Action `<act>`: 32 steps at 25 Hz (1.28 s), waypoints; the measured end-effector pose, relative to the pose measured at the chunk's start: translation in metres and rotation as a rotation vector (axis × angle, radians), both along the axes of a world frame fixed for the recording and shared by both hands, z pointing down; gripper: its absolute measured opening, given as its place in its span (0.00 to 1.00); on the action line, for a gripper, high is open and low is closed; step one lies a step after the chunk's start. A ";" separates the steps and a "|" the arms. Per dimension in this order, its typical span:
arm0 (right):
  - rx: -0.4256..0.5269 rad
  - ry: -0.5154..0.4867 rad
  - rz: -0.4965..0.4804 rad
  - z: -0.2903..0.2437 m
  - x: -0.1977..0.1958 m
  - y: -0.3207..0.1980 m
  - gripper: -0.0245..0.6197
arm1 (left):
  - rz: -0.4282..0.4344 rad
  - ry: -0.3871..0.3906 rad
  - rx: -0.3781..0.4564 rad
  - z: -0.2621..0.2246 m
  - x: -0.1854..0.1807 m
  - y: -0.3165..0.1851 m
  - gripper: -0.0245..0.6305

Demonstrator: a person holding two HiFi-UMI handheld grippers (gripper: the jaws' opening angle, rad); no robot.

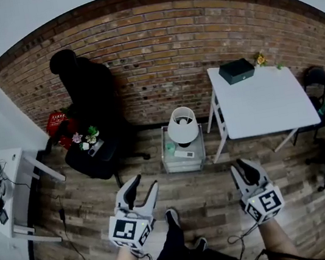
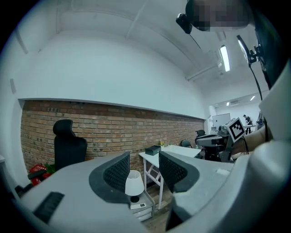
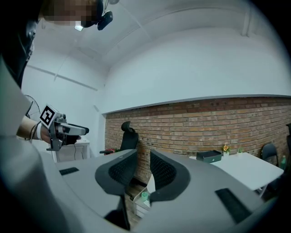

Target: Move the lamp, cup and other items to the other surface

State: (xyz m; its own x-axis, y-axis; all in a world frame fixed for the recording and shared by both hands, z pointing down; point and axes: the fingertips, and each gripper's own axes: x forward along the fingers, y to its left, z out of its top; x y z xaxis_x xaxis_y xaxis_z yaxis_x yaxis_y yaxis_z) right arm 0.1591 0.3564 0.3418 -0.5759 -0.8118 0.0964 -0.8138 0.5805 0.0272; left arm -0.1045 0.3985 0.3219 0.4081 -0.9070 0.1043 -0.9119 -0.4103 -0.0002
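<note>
White lamp [image 1: 182, 124]: upright on the low drawer unit [image 1: 184, 164] against the brick wall [image 1: 155, 47], well ahead of both tools.
Lamp handling: I judge it light but top-heavy, with a shade that dents easily. I would grip low, at the dark base, never the shade.
Green cup [image 1: 170, 148]: just beside the lamp base. Small, probably light. I would pinch it across the wall.
Left hand-held gripper [image 1: 145, 183]: jaws about half apart, empty.
Right hand-held gripper [image 1: 241, 165]: narrower gap, also empty.
Tabletop [image 1: 270, 108]: white, right of the unit, mostly bare, with a black box [image 1: 236, 70] at its far edge.
Room: plank floor [image 1: 211, 198]; black office chair [image 1: 86, 96] at left.
</note>
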 end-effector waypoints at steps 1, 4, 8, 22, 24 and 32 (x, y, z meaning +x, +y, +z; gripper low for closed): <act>-0.006 0.006 0.005 0.002 -0.003 -0.009 0.18 | 0.007 0.006 -0.006 0.004 -0.003 -0.011 0.34; -0.011 0.027 0.024 0.007 -0.012 -0.040 0.18 | 0.027 0.027 -0.019 0.016 -0.015 -0.050 0.34; -0.039 0.054 0.064 0.013 -0.029 -0.092 0.18 | 0.055 0.048 -0.033 0.027 -0.037 -0.115 0.33; -0.141 0.157 0.169 0.049 -0.070 -0.221 0.18 | 0.187 0.080 -0.133 0.073 -0.073 -0.279 0.33; -0.153 0.155 0.166 0.055 -0.070 -0.238 0.17 | 0.195 0.083 -0.153 0.081 -0.070 -0.295 0.32; -0.214 0.149 0.125 0.098 -0.069 -0.328 0.17 | 0.165 0.058 -0.220 0.116 -0.059 -0.365 0.32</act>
